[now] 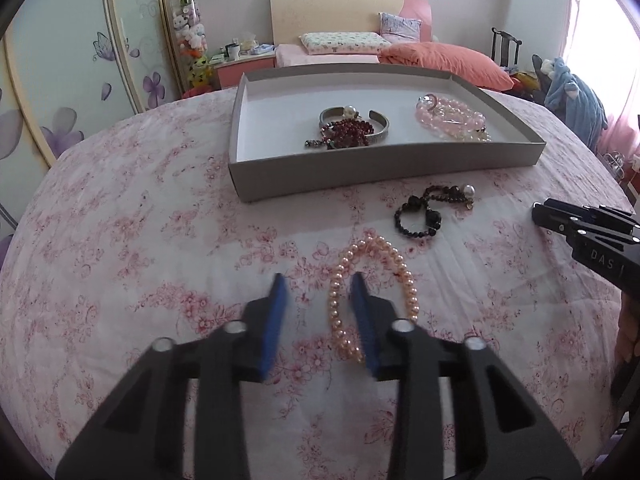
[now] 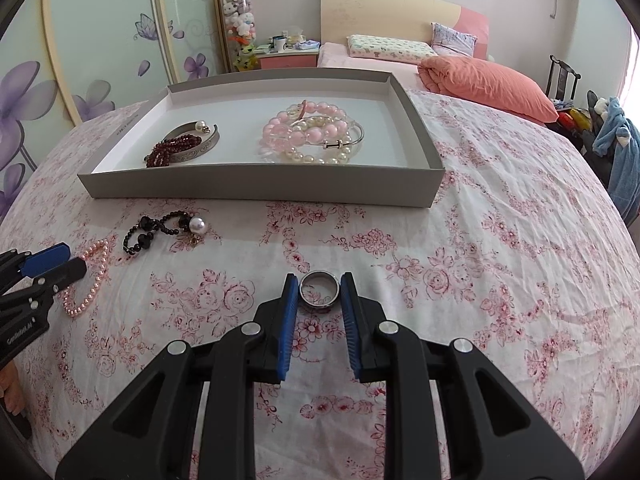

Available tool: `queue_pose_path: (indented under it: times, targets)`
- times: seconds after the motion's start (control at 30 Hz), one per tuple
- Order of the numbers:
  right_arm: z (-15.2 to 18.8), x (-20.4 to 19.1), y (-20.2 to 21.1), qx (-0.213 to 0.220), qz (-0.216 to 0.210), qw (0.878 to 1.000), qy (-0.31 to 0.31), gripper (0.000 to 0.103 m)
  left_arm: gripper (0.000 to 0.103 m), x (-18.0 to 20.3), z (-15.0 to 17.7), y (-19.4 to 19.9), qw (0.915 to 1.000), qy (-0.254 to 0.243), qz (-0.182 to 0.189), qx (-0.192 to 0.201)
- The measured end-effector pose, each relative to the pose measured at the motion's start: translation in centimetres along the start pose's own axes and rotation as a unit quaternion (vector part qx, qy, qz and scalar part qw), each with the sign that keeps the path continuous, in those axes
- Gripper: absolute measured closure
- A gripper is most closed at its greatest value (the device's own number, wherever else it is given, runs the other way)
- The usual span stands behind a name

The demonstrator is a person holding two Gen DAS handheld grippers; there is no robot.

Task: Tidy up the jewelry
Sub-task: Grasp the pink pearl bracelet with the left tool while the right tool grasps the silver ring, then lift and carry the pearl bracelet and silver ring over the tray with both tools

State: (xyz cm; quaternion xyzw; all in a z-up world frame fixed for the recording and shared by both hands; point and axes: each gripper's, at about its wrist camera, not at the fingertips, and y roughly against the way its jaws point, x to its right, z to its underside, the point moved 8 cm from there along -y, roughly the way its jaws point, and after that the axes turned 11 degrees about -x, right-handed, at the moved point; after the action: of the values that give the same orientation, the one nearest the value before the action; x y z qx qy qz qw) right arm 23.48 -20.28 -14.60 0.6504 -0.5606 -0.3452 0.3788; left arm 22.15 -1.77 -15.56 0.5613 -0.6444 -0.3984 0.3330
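Two grippers gathering loose jewelry beside a tray (image 2: 256, 194).

Right gripper (image 2: 320, 286) is clenching a silver ring (image 2: 319, 293); left gripper (image 1: 318, 286), jaws unclenched, is straddling the pink pearl strand (image 1: 340, 300); tray waiting at twelve o'clock.

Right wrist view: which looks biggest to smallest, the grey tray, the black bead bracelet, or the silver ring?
1. Grey tray, by far the largest.
2. Black bead bracelet.
3. Silver ring, though it lies nearer the camera, so this gap is unsure.
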Motion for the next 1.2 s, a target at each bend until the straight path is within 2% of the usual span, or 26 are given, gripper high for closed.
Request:
queue_pose_path:
  times: [0.03,0.3,0.37,0.43,0.53,0.77,1.2]
  targets:
    - [0.0,-0.1,0.0,0.000,0.000,1.000,0.000,0.080,0.082,0.2,0.0,0.0,1.0000,-0.004,0.001,0.000]
    - [0.0,-0.1,-0.1,0.000,0.000,1.000,0.000,0.080,0.083,1.0,0.1,0.0,0.9997,-0.026,0.000,0.001]
    - [0.0,-0.1,0.0,0.000,0.000,1.000,0.000,0.080,0.087,1.3,0.1,0.0,0.9994,-0.034,-0.001,0.001]
    - [0.0,-0.1,0.0,0.000,-0.002,1.000,-0.001,0.080,0.096,1.5,0.2,0.0,0.9992,-0.040,-0.003,0.001]
    - [0.1,-0.2,0.0,0.001,-0.004,1.000,-0.003,0.080,0.096,1.6,0.3,0.1,0.9991,-0.042,-0.003,0.001]
    - [0.2,-0.4,0.5,0.008,-0.018,1.000,-0.010,0.080,0.097,0.6,0.5,0.7,0.9996,-0.017,0.022,0.008]
    - [-0.5,-2.3,4.2,0.076,-0.053,0.996,-0.016,0.080,0.097,-0.7,-0.4,4.5,0.9934,0.045,0.076,0.074]
